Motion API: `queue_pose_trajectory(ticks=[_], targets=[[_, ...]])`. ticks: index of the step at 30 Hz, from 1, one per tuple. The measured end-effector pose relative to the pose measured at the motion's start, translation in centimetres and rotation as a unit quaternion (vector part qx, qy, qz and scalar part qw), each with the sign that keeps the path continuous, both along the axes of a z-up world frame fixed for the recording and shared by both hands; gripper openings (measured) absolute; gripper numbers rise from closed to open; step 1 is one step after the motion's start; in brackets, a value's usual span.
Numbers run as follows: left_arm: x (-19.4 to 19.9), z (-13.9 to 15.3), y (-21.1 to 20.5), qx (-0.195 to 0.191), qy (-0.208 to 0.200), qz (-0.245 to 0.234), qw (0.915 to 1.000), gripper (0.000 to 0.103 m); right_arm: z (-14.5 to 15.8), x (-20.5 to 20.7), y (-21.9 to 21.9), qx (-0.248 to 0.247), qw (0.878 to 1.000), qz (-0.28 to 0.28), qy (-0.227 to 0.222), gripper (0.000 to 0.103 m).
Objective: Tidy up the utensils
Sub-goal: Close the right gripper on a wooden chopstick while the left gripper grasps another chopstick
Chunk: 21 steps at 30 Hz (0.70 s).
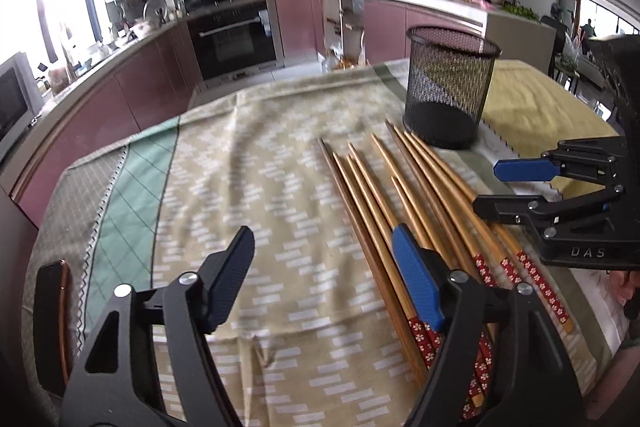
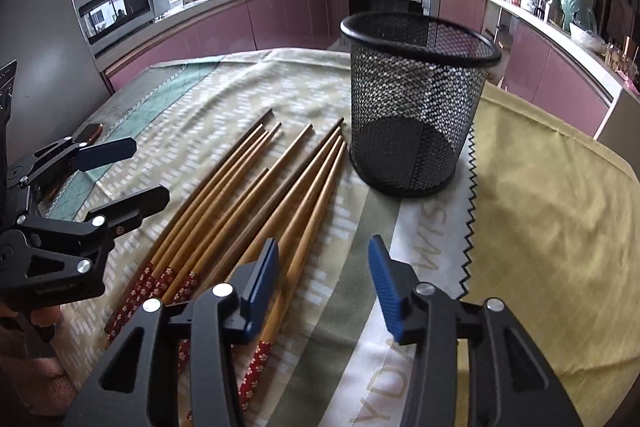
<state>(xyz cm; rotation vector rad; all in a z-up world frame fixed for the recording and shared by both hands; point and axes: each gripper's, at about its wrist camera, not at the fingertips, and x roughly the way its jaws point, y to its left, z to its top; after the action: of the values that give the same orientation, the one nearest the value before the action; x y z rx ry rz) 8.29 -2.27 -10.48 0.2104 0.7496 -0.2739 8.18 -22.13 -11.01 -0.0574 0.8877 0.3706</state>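
Left wrist view: left gripper (image 1: 320, 269) part open, holding nothing, above the patterned tablecloth (image 1: 260, 187); wooden chopsticks (image 1: 400, 195) lie loose in a fan just beside its right finger; black mesh cup (image 1: 450, 87) upright at their tips

Right wrist view: right gripper (image 2: 324, 281) part open, empty; chopsticks (image 2: 256, 187) under its left finger; cup (image 2: 416, 99) ahead; left gripper (image 2: 140, 171) over the chopsticks' far side

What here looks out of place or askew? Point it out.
The chopsticks lie loose in an uneven fan on the tablecloth, tips staggered, beside the mesh cup, which stands upright and empty. Nothing looks spilled or broken.
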Motion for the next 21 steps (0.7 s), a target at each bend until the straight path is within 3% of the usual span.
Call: queue_pose_trajectory(ticks=[10,15,21], targets=[[2.7,-1.8,-0.6,-0.011,0.061,-0.012,0.9980,0.051,-0.2,0.6,-0.3,-0.014,1.000,0.007,0.024,0.034],[3.2,-1.8,0.1,-0.032,0.085,-0.021,0.9957,0.050,-0.1,1.2,-0.2,-0.016,0.999,0.012,0.030,0.032],[4.2,-2.0,-1.2,-0.004,0.094,-0.027,0.9952,0.050,-0.1,1.8,0.5,-0.033,0.999,0.021,0.030,0.032]])
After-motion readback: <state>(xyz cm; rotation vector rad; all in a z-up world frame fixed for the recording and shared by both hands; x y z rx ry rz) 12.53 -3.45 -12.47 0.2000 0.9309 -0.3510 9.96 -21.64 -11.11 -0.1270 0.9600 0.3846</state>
